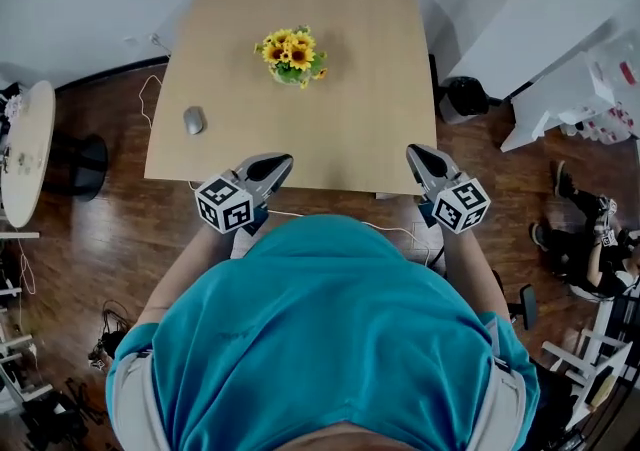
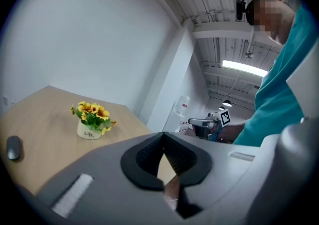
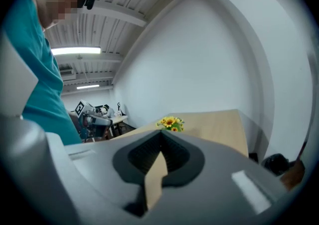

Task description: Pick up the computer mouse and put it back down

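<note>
A grey computer mouse (image 1: 194,120) lies near the left edge of the light wooden table (image 1: 360,129); the left gripper view shows the mouse (image 2: 13,147) far left. My left gripper (image 1: 281,163) hovers at the table's near edge, right of and nearer than the mouse, jaws shut and empty. My right gripper (image 1: 414,153) is at the near right edge, jaws meeting at the tips, nothing between them. In the left gripper view the left gripper (image 2: 163,149) points across the table; the right gripper (image 3: 160,150) does too in its own view.
A small white pot of yellow sunflowers (image 1: 292,56) stands mid-table toward the far side, seen as the pot (image 2: 91,120) and the flowers (image 3: 171,123) from the grippers. A round white side table (image 1: 24,151) stands left, white furniture (image 1: 560,59) right, cables on the wood floor.
</note>
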